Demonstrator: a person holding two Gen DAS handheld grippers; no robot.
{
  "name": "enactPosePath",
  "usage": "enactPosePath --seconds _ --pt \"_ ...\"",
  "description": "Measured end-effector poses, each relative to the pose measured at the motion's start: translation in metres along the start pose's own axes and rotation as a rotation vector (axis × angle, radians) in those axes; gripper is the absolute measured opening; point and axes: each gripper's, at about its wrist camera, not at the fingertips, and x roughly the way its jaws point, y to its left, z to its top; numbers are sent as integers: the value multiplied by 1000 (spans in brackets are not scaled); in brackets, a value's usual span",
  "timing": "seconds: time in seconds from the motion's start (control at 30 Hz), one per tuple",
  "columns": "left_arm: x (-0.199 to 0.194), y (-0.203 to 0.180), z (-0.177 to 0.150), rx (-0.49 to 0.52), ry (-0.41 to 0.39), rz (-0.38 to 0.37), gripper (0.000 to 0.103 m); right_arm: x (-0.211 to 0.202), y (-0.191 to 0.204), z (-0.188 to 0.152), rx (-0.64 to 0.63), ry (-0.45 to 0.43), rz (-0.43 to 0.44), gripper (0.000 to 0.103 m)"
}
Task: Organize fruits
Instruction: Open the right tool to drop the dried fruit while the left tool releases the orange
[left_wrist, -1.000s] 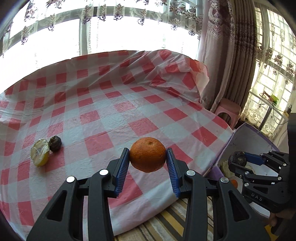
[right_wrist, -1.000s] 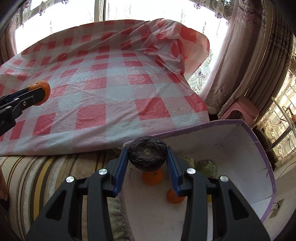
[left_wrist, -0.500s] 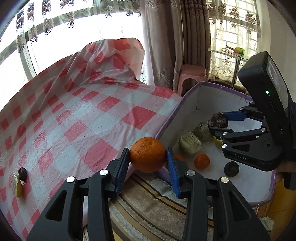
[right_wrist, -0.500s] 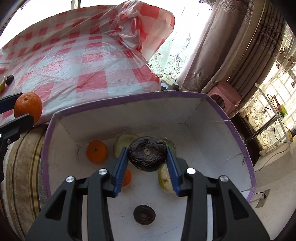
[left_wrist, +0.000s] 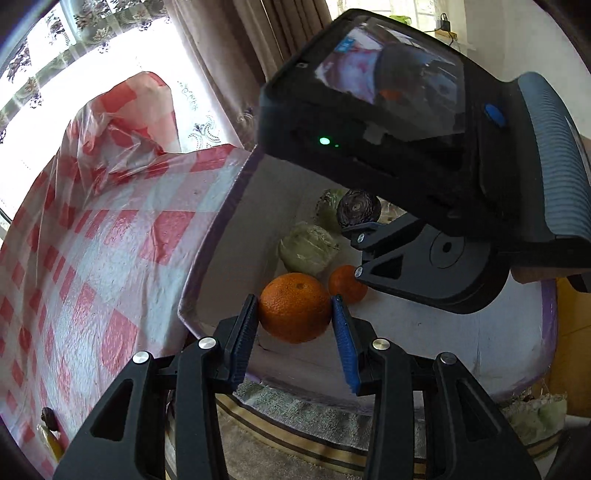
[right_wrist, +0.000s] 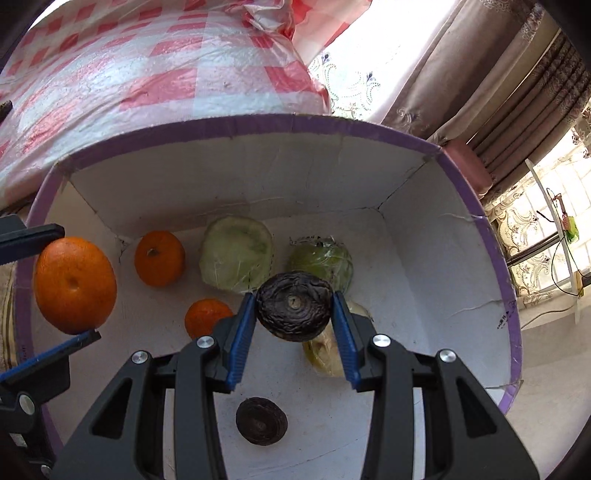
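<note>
**Both fruits over the box, drop comes next**

I've got the left gripper (left_wrist: 294, 308) clamped on the big orange (left_wrist: 294, 306), jaws tight on both sides. It hangs just inside the near-left corner of the purple-rimmed box (right_wrist: 332, 125), above the floor, not touching it. The right gripper (right_wrist: 294, 306) grips the dark wrinkled fruit (right_wrist: 294, 305), pads pressed on both flanks, held over the box's middle.

Inside the box: two small oranges (right_wrist: 159, 257) toward the left wall, two pale green wrapped fruits (right_wrist: 236, 253) by the far wall, a yellowish piece partly hidden under the right jaws, another dark fruit (right_wrist: 261, 421) near the front wall. The checked cloth (left_wrist: 92, 258) lies outside the box, beyond its left wall.

Step in hand, I judge: carry-and-place, end of the carry. Next move calls for lowering each fruit to a bare patch of box floor, then opening the jaws. The two grippers sit close together, so I'd release one at a time. The orange could roll into the small oranges.
</note>
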Motion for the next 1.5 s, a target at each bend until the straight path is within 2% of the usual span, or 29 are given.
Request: enactPosePath --seconds 0.17,0.37,0.67,0.93,1.2,1.43,1.5 --pt "14 -14 4 71 50 -21 38 13 3 0 -33 56 -15 42" --pt "32 -21 6 110 122 -62 38 30 8 -3 -74 145 -6 42" --pt "52 -11 6 83 199 -170 38 46 16 2 -102 196 -5 42" --pt "61 -4 2 71 203 -190 39 52 14 4 -108 202 -12 43" --pt "72 2 6 74 214 -188 40 58 18 -2 -120 215 -22 51" --pt "75 5 8 73 215 -183 45 58 18 -6 -116 223 -25 58" --pt "84 -6 10 73 215 -182 46 59 17 -7 -115 223 -30 60"
